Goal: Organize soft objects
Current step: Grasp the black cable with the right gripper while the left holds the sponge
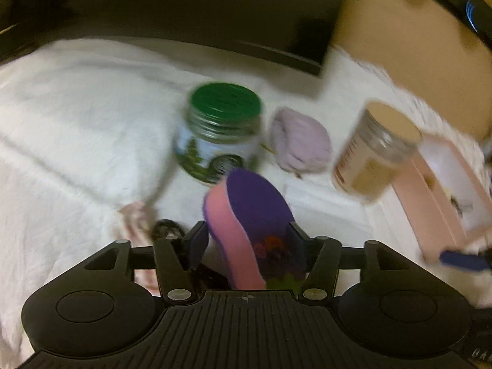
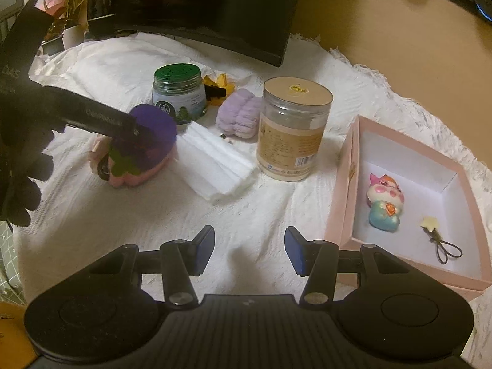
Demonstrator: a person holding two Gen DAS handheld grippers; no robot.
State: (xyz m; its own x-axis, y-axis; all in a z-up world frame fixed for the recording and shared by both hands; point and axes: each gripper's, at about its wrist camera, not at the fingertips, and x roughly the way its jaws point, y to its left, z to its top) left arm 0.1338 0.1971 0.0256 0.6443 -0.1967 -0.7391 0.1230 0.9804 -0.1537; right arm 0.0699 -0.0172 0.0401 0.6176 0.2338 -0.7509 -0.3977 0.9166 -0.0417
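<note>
My left gripper [image 1: 247,240] is shut on a purple and pink soft toy [image 1: 249,215] and holds it over the white cloth; the view is blurred. The right wrist view shows the same toy [image 2: 147,141] gripped by the left gripper [image 2: 135,132] at the left. My right gripper [image 2: 249,250] is open and empty above the cloth, left of the pink box [image 2: 347,184]. The box holds a squishy cat toy [image 2: 386,203] and a star hair tie [image 2: 436,236]. A lilac soft roll [image 2: 238,117] lies between the two jars and also shows in the left wrist view [image 1: 299,141].
A green-lidded jar [image 2: 180,92] and a tall tan-lidded jar [image 2: 293,129] stand on the white cloth [image 2: 123,215]. A folded white tissue pack [image 2: 212,160] lies between them. A yellow flower clip [image 2: 216,87] lies behind. A dark monitor [image 2: 212,6] stands at the back.
</note>
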